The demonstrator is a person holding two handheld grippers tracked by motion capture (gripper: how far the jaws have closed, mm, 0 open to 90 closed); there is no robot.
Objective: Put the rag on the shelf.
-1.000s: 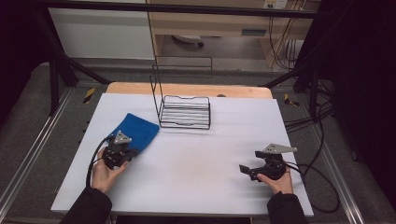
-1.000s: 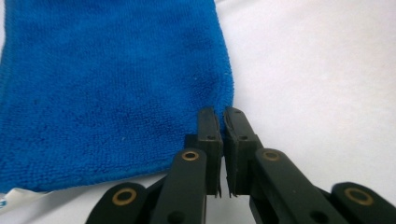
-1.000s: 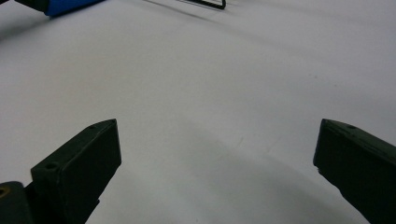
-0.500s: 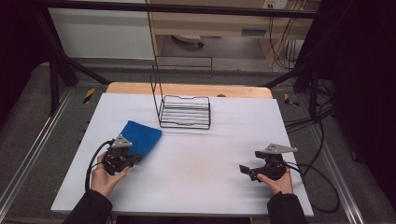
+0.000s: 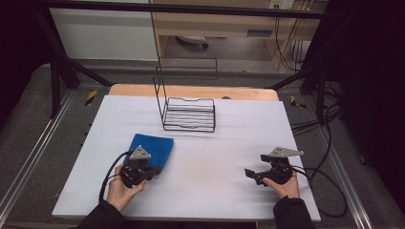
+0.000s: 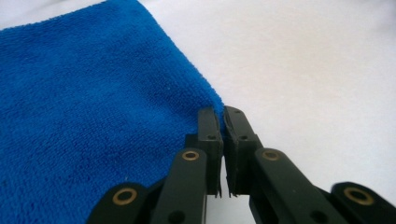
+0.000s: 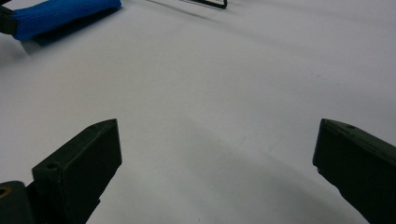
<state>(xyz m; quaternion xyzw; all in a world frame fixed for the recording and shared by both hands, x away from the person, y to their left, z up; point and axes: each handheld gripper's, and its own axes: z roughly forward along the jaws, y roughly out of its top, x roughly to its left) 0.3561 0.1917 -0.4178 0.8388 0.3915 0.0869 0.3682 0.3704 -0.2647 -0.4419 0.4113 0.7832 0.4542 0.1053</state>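
A folded blue cloth (image 5: pixel 154 147) lies flat on the white table (image 5: pixel 229 143), left of centre. My left gripper (image 5: pixel 151 171) sits at the cloth's near edge; in the left gripper view its jaws are pressed together (image 6: pixel 223 119) on the cloth's corner (image 6: pixel 93 116). My right gripper (image 5: pixel 250 173) rests low over the bare table at the right, pointing left, with its jaws wide apart (image 7: pixel 217 135) and nothing between them. The cloth (image 7: pixel 60 16) appears far off at the top left of the right gripper view.
A black wire rack (image 5: pixel 189 114) with a tall wire back stands at the table's far middle. A wooden strip (image 5: pixel 191 91) runs along the far edge. Cables (image 5: pixel 329 186) trail off the right side.
My left gripper has drawn back toward the person and slightly right, and the blue cloth has slid along with it. The right gripper has stayed put.
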